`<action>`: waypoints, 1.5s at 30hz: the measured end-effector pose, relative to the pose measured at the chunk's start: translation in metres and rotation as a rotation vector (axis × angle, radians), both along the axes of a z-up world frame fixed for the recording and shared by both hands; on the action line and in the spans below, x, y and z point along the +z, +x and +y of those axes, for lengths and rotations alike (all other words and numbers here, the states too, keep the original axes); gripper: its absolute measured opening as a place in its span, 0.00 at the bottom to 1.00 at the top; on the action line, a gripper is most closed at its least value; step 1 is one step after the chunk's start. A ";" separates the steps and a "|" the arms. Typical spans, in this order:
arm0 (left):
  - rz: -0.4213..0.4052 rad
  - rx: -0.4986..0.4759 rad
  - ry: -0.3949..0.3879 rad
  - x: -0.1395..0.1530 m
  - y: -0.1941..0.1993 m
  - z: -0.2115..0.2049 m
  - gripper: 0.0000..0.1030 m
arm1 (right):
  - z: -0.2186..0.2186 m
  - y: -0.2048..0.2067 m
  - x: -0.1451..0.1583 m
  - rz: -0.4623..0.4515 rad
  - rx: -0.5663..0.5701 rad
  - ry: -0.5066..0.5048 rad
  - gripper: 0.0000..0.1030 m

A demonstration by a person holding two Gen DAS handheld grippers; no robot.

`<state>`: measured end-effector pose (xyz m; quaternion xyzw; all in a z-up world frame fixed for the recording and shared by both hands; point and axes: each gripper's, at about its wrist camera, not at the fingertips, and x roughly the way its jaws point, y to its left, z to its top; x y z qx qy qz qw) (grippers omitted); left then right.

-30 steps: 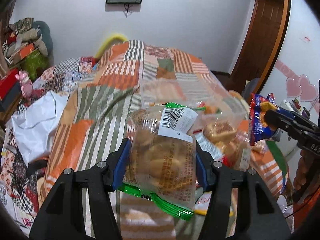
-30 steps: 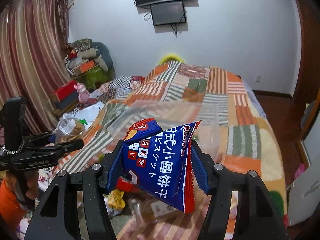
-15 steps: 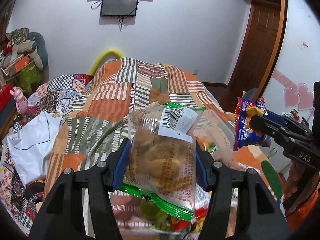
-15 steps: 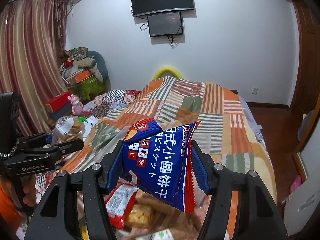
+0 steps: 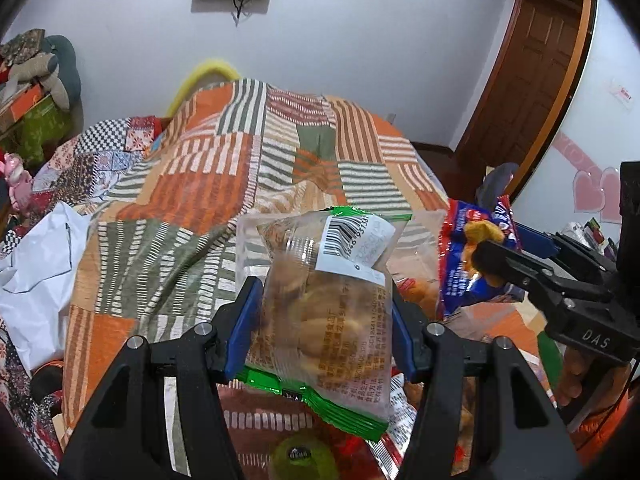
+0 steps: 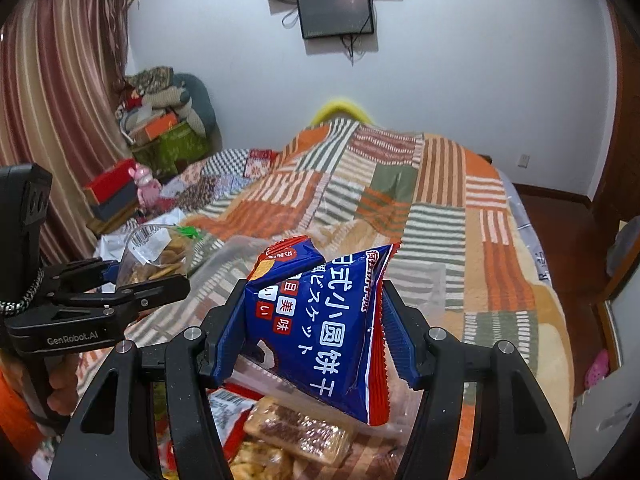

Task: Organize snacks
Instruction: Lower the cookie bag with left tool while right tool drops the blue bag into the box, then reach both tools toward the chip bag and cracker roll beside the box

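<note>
The left gripper (image 5: pixel 320 328) is clenched on a clear cookie packet (image 5: pixel 324 308) with a green seam; the right gripper (image 6: pixel 316 340) is clenched on a blue biscuit bag (image 6: pixel 320 328); both are held in the air above the near edge of the patchwork bed (image 5: pixel 208 184), probably for sorting, over what looks like a clear container of loose snacks (image 6: pixel 288 436).

A bed covered by a patchwork blanket (image 6: pixel 400 200) of orange, green and cream striped squares. At its near end lies a heap of snack packets (image 6: pixel 280 440), among them a clear pack of brown biscuits (image 6: pixel 296 430). A crumpled white plastic bag (image 5: pixel 36 280) lies at the bed's left side.
</note>
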<state>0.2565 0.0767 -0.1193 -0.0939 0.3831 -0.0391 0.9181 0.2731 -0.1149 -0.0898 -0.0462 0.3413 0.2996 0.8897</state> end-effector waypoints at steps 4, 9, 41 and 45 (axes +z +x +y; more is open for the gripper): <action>0.034 -0.012 -0.002 -0.013 0.013 -0.002 0.56 | 0.007 0.010 -0.013 0.044 0.018 -0.033 0.57; 0.074 -0.035 -0.001 -0.028 0.025 -0.007 0.56 | 0.013 0.018 -0.026 0.087 0.039 -0.062 0.57; 0.025 -0.012 0.053 0.008 -0.033 -0.006 0.58 | -0.026 -0.025 0.014 -0.001 -0.017 -0.053 0.75; 0.034 0.003 0.072 0.009 -0.052 -0.001 0.60 | -0.033 -0.041 0.014 -0.025 -0.019 -0.070 0.80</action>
